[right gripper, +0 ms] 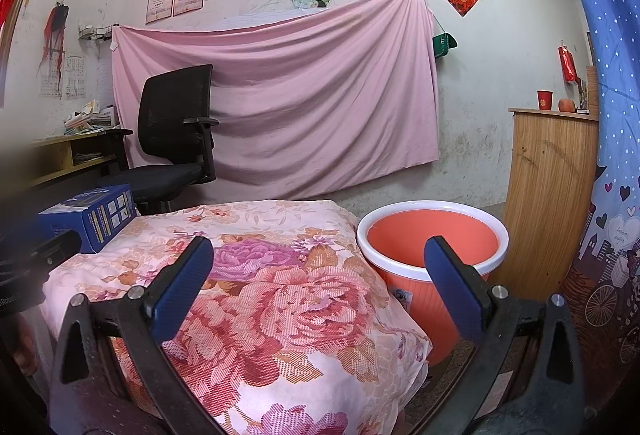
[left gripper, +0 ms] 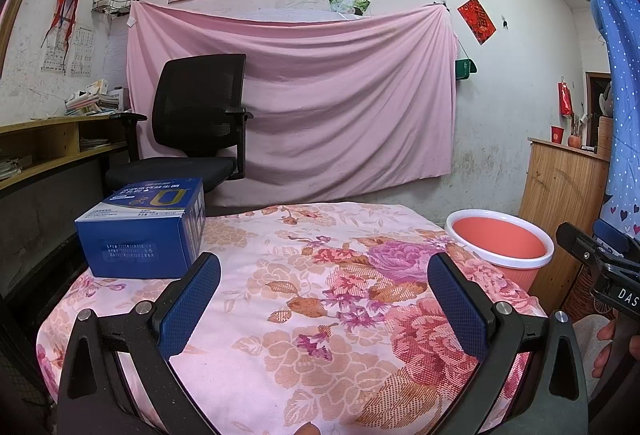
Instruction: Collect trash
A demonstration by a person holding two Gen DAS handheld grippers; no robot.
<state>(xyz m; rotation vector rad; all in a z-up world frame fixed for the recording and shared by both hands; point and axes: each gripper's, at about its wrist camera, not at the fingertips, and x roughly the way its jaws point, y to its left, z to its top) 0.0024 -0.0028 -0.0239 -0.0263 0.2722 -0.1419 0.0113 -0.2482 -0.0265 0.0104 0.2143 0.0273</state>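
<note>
Both my claws, left (left gripper: 324, 299) and right (right gripper: 319, 289), are wide open and empty, so I should close the left one squarely on the box (left gripper: 142, 229) at ten o'clock, then drop it in the bin (right gripper: 432, 247).

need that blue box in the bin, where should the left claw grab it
Grip the blue box across its two short end faces, coming in level from the near side. It lies flat on the floral cloth with a long face towards the left claw, whose jaws are open. Whether they span it is unclear. The bin stands off the right edge.
</note>
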